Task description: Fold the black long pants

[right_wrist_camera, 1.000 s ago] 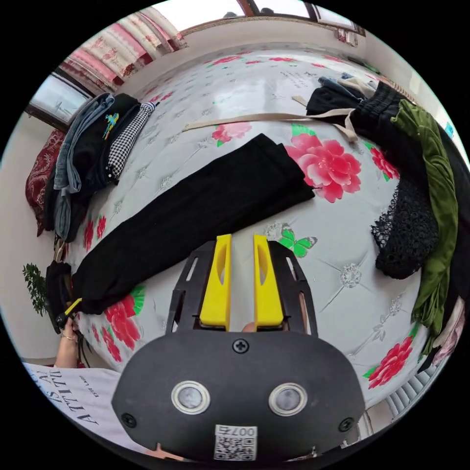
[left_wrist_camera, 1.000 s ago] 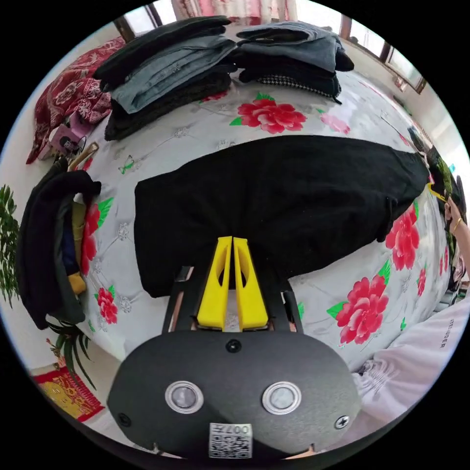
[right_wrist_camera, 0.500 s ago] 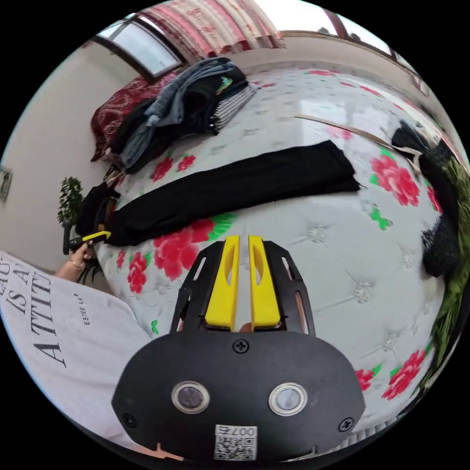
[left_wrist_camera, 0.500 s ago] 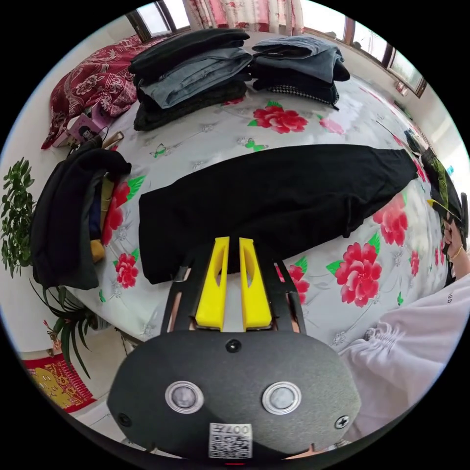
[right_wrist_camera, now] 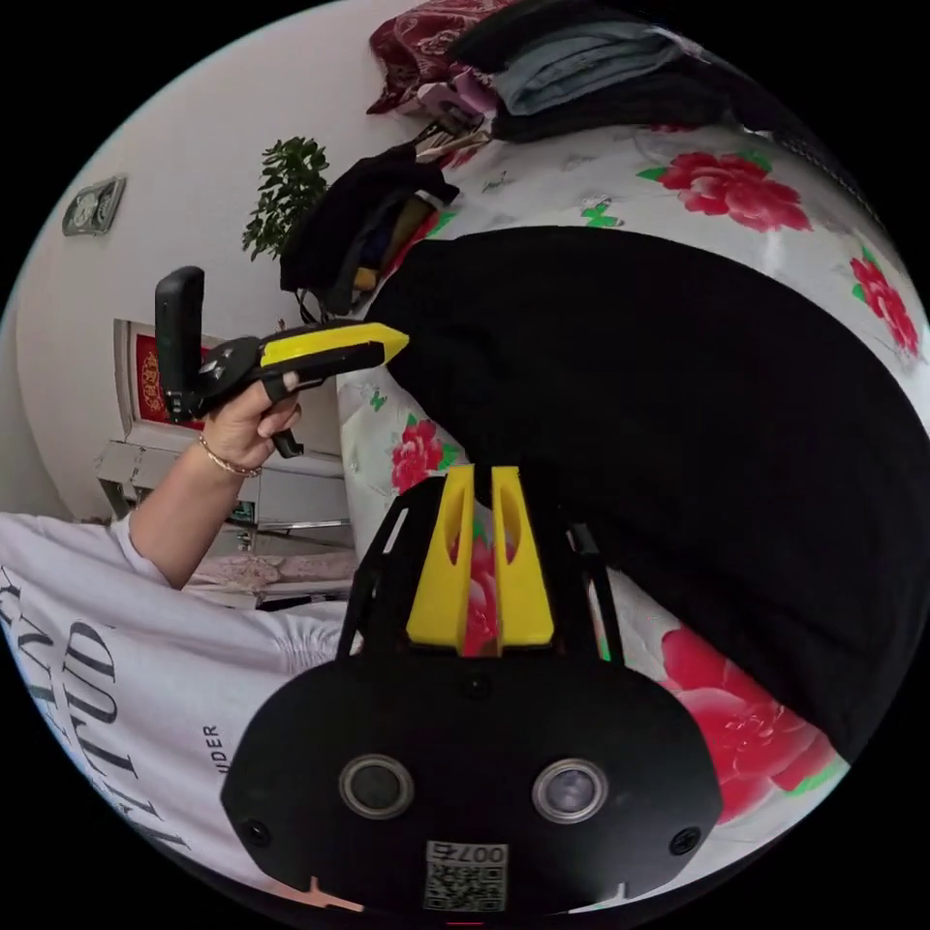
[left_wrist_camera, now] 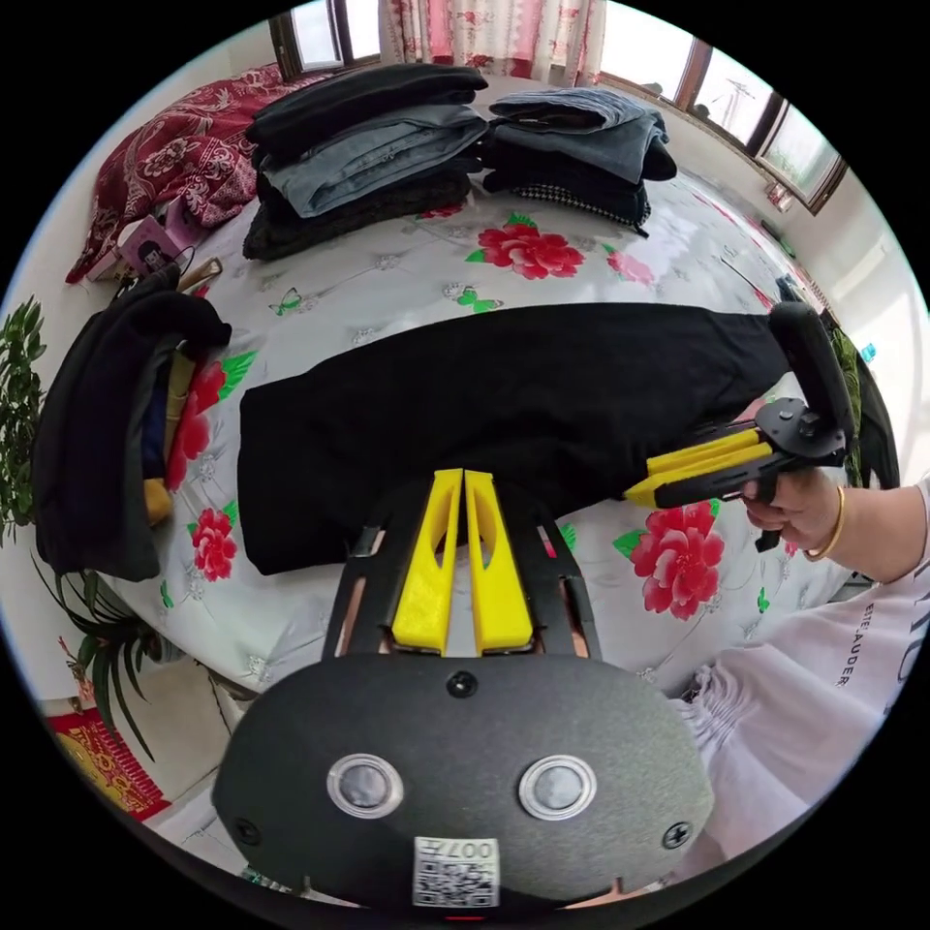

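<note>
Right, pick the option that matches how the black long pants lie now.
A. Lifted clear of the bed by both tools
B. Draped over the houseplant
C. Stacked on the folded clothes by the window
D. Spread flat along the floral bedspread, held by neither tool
D: the black long pants lie flat on the floral bedspread; the left tool and right tool sit at their near edge, closed on nothing.

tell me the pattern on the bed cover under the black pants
Pale grey bed cover with red flowers, green leaves and small butterflies, clearest in the left gripper view around the black pants.
</note>
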Demonstrator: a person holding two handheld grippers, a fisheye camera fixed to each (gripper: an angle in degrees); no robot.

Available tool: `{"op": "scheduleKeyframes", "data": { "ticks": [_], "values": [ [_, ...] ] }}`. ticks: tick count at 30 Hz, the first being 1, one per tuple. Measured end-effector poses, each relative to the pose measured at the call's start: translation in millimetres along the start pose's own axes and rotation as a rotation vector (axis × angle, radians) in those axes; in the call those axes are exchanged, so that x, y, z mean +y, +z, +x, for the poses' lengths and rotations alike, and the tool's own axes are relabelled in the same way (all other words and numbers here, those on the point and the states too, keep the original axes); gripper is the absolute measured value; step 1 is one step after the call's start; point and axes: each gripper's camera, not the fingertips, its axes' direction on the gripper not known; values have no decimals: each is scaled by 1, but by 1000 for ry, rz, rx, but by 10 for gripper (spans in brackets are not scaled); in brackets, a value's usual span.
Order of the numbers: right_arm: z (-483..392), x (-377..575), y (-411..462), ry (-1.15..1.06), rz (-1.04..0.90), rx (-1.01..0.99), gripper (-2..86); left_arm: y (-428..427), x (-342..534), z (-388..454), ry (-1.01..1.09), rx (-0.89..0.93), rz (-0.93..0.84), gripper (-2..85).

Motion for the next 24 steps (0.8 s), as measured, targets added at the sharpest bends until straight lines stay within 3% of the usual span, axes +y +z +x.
{"op": "scheduleKeyframes", "data": {
  "ticks": [3, 7, 12, 15, 17, 20, 24],
  "values": [
    [-17, 27, 20, -92, -44, 86, 18, -1, 1, 9, 52, 9, 9, -9],
    [-12, 62, 11, -131, -50, 8, 39, 2, -5, 29, 101, 60, 12, -7],
    [17, 113, -82, -69, 155, 17, 54, -9, -14, 75, 249, 152, 54, 17],
    [78, 173, -176, 166, 371, 244, 56, 2, -10, 112, 376, 149, 13, 45],
    [138, 237, -249, 452, 528, 427, 58, 18, -7, 124, 406, 118, -45, 46],
    [205, 304, -312, 718, 634, 514, 62, 42, -2, 129, 417, 61, -116, 19],
    [261, 340, -346, 860, 684, 491, 50, 45, -8, 115, 416, 50, -144, -5]
  ]
}}
